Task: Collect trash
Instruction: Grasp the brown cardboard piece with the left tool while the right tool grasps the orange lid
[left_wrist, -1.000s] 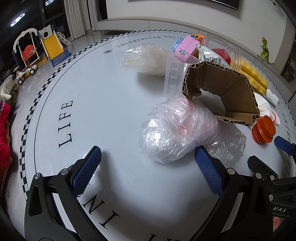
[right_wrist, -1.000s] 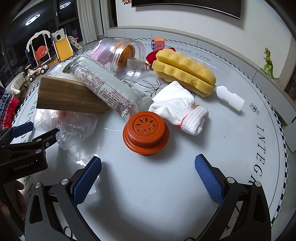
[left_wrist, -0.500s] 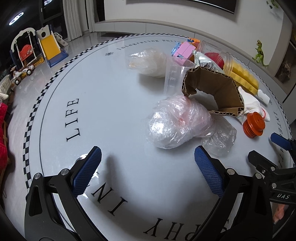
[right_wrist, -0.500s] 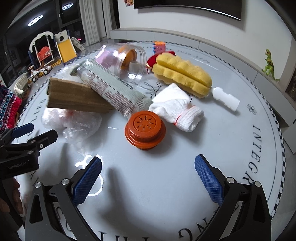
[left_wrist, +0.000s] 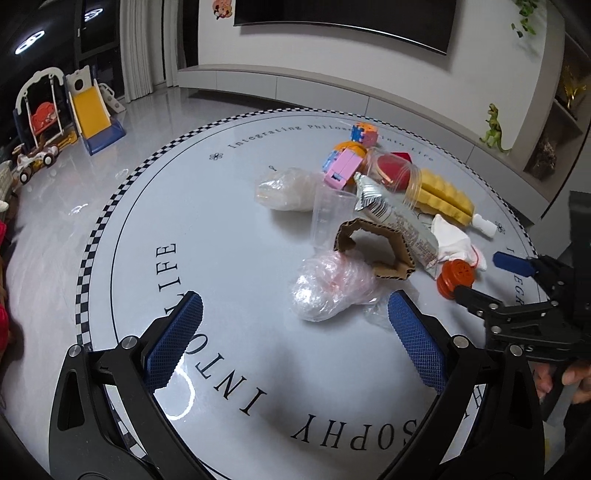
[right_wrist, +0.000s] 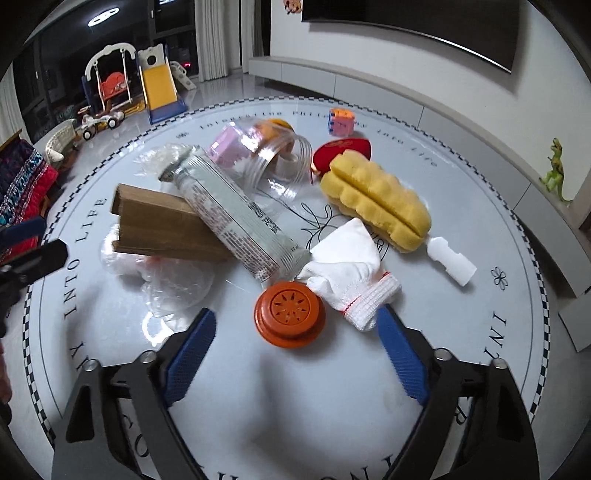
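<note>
Round white surface (left_wrist: 236, 236) is carrying crumpled plastic bag (left_wrist: 328, 291), lying just ahead of the empty, wide-open left claw (left_wrist: 291, 339). Right claw (right_wrist: 295, 354), just narrowing, is holding nothing. Probably light and slippery, the bag is inviting a pinch at its bunched middle.

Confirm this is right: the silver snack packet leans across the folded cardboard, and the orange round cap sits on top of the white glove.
One detail is wrong. The orange round cap sits on the table beside the white glove, at its cuff, not on top of it; the right wrist view shows this. The silver snack packet does lean across the folded cardboard.
</note>
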